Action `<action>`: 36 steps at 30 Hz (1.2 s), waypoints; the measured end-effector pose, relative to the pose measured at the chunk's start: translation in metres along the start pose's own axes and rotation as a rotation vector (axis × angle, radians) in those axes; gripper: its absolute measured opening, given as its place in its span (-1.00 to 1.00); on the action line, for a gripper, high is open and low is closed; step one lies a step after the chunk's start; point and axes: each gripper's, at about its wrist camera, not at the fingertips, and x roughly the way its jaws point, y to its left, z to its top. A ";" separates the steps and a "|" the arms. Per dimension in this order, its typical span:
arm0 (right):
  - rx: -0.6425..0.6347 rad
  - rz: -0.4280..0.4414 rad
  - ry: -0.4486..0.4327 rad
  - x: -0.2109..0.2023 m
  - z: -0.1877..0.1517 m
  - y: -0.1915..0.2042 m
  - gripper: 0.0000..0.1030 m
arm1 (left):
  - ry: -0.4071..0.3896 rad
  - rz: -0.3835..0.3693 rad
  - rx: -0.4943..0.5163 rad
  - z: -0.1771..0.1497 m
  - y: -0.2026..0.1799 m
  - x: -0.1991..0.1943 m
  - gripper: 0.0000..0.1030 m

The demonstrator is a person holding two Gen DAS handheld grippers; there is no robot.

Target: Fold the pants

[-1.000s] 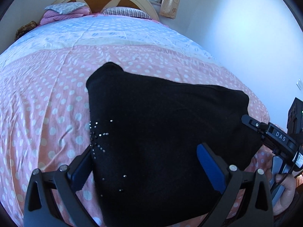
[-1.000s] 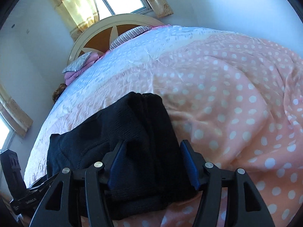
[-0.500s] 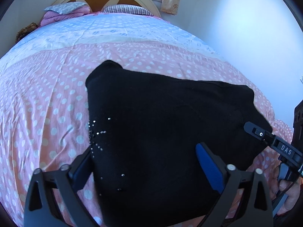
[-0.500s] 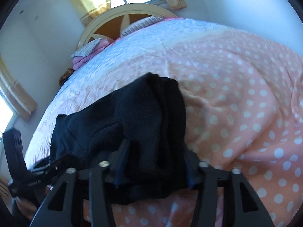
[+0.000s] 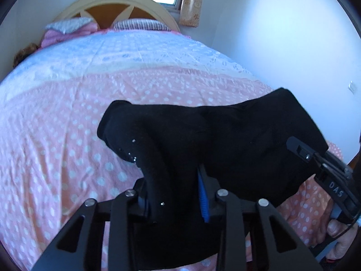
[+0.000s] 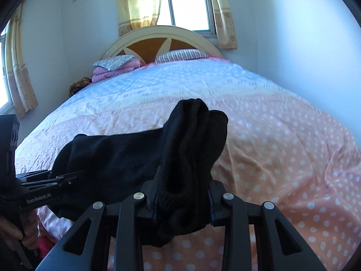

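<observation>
The black pants (image 5: 225, 140), with small rhinestones on them, are folded and held lifted above the pink polka-dot bed. My left gripper (image 5: 173, 194) is shut on their near left edge. My right gripper (image 6: 182, 194) is shut on the bunched right end of the pants (image 6: 187, 140). The right gripper also shows at the right of the left wrist view (image 5: 315, 162), clamped on the cloth. The left gripper shows at the left of the right wrist view (image 6: 56, 180). The cloth hangs slack between the two grippers.
The bed's pink and blue dotted quilt (image 5: 67, 113) spreads under the pants. Pillows (image 6: 180, 55) and folded pink bedding (image 6: 112, 70) lie by the arched headboard (image 6: 158, 40). A white wall (image 5: 282, 33) runs along the right. A curtained window (image 6: 187, 2) is behind the headboard.
Both grippers have shut on the near edge of the pants and lifted it off the quilt. The cloth now bunches and rises where it lay flat.
</observation>
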 end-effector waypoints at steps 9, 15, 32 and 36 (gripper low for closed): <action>-0.042 0.111 -0.052 0.005 0.039 0.062 -0.37 | -0.127 0.156 -0.013 0.022 0.053 -0.041 -0.35; -0.082 0.241 -0.063 0.038 0.078 0.133 -0.37 | -0.175 0.292 -0.076 0.044 0.116 -0.060 -0.35; -0.108 0.410 0.132 0.238 0.108 0.327 -0.36 | -0.073 0.651 -0.133 0.073 0.294 0.003 -0.51; -0.111 0.364 0.246 0.277 0.093 0.331 -0.32 | -0.001 0.636 -0.167 0.056 0.318 0.019 -0.31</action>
